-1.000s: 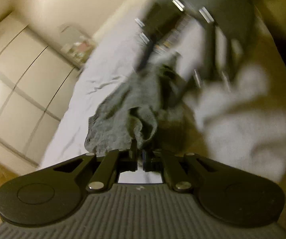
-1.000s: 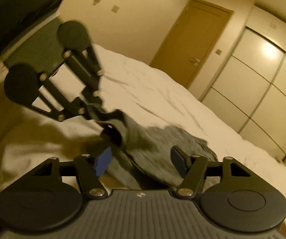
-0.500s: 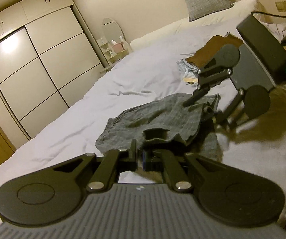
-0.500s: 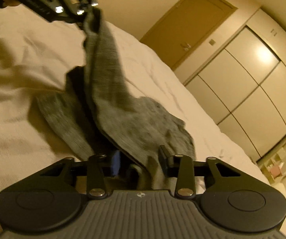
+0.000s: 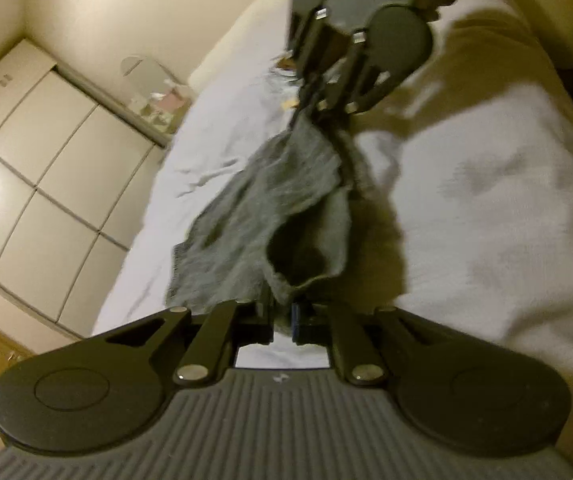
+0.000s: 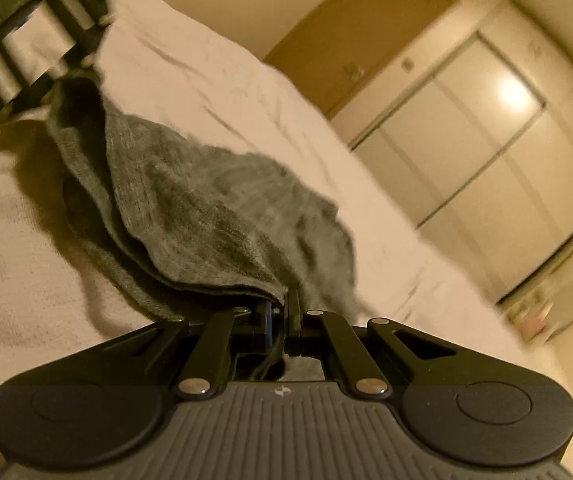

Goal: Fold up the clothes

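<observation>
Both grippers pinched the cloth, lifting it off the bed!

The left gripper (image 5: 282, 316) clamped one grey cloth (image 5: 270, 208) edge at lower centre; the right gripper (image 6: 280, 316) was pressed on another, so the cloth hung stretched between them over the bed (image 5: 486, 200), probably to line up a fold.

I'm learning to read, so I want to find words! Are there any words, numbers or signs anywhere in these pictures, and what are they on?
No readable words or numbers in either view.
A small pale emblem on the left gripper body: a mark, not letters.
The same small emblem on the right gripper body: no letters.
The grey garment both grippers pinch: no label showing.
Items on the shelf by the wardrobe: too blurred to read.
</observation>
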